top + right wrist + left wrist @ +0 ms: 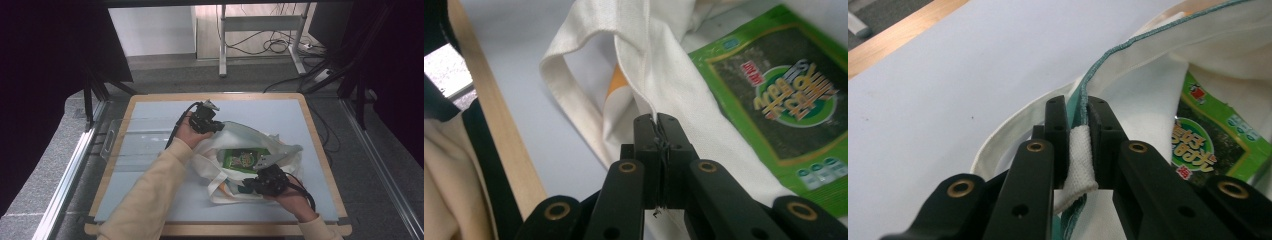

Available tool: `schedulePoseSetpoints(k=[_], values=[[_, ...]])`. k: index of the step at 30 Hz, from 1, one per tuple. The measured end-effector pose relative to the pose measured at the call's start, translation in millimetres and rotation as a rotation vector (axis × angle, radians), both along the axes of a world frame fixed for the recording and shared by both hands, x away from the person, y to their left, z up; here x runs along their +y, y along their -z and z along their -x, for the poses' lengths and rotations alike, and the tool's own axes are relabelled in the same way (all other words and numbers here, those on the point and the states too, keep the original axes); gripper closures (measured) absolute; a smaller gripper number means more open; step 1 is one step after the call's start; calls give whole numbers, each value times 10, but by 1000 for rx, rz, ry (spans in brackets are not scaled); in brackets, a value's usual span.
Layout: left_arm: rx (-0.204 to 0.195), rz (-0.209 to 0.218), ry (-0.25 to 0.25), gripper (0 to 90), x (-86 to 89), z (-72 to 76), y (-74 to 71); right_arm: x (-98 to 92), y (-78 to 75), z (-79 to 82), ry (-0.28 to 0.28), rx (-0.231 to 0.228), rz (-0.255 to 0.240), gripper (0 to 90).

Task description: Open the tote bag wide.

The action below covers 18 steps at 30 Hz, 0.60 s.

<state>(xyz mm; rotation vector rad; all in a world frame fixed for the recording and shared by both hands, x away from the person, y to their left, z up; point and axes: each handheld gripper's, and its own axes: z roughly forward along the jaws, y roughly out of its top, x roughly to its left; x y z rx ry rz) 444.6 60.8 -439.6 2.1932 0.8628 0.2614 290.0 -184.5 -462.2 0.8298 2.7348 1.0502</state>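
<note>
Now the white tote bag (235,150) lies open on the pale blue table (150,190), a green snack packet (243,159) inside its mouth. Left gripper (212,125) pinches the bag's teal-stitched rim at the far side. Right gripper (252,184) clamps the near rim's cloth edge, jaws pressed tight.

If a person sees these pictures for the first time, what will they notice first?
First, the bright green snack packet lying inside the open white cloth tote bag in the middle of the pale blue table mat. Next, the two black tools: the left tool pinches the bag's teal-stitched rim, the right tool its near edge.
</note>
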Motion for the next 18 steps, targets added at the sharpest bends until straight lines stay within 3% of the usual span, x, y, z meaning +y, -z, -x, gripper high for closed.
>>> schedulePoseSetpoints(k=[7,14,18], values=[[2,9,-28,819,6,-79,62,-21,123,84,-12,31,2,874],[13,11,-40,817,23,-119,86,6,241,135,-29,50,41,873],[16,13,-42,816,17,-121,95,-21,258,108,-20,65,22,873]])
